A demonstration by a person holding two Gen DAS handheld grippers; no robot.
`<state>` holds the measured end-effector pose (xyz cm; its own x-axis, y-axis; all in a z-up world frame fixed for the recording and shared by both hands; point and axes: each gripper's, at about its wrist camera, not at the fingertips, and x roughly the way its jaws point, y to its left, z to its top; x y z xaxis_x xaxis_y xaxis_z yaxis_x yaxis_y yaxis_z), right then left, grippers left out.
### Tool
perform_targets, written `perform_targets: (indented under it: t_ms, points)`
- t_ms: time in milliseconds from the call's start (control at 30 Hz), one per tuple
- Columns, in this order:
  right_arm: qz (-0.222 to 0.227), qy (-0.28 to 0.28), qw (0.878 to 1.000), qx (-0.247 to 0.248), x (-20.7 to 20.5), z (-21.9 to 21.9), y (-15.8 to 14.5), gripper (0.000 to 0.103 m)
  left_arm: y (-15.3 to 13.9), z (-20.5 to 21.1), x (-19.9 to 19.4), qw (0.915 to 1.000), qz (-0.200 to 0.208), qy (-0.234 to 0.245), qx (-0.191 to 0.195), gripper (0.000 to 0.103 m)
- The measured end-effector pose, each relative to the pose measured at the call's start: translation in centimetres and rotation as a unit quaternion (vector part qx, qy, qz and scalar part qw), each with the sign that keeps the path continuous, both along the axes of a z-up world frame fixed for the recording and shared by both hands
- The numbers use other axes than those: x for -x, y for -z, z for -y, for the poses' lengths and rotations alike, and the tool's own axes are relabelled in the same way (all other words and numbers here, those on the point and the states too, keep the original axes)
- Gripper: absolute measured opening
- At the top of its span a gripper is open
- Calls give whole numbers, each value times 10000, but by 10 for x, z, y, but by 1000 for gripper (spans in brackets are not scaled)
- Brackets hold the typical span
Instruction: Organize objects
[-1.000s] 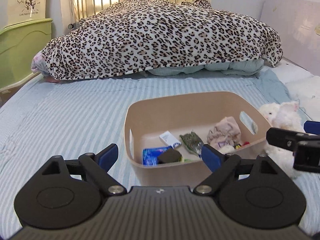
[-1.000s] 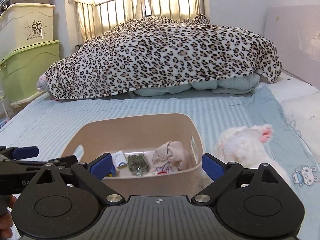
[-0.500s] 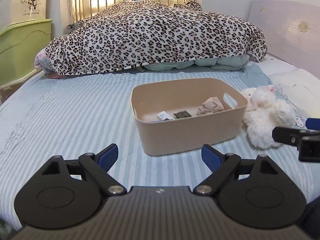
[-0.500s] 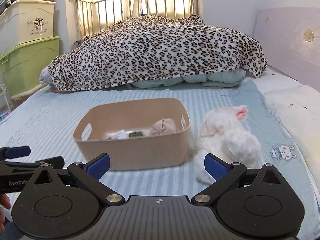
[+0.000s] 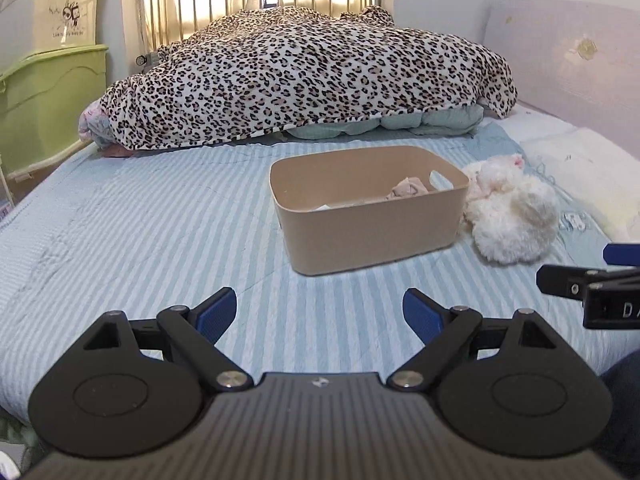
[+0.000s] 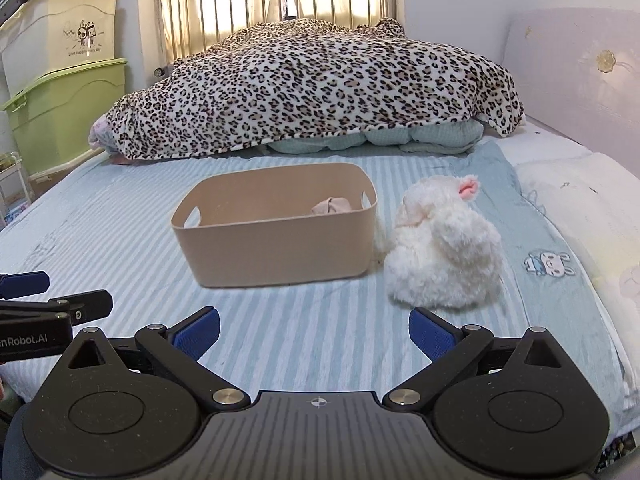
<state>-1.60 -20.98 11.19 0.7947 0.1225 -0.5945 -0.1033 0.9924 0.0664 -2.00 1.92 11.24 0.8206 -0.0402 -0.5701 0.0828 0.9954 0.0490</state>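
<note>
A tan plastic bin stands on the striped blue bedsheet. A pinkish cloth shows over its rim; its other contents are hidden by the wall. A white plush toy lies against the bin's right side. My left gripper is open and empty, well short of the bin. My right gripper is open and empty, short of the bin and the plush toy.
A leopard-print blanket is heaped over bedding at the far end, in front of metal bed rails. Green and cream storage boxes stand at the left. A headboard and white pillows lie at the right.
Both grippers have pulled back from the bin, which now stands farther away. Both stay open and empty.
</note>
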Motion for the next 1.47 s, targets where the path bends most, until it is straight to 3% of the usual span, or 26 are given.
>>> perform_targets:
  t_ms: [333, 667, 1467]
  points:
    - [-41, -32, 10000, -21, 34, -2, -5, 103, -1, 7, 29, 9996, 14, 194, 201, 91]
    - [54, -149, 9999, -47, 51, -5, -12, 103, -1, 14, 40, 9995, 22, 305, 110, 91]
    - [42, -90, 9999, -62, 49, -2, -8, 103, -7, 7, 38, 9999, 70, 78, 124, 97]
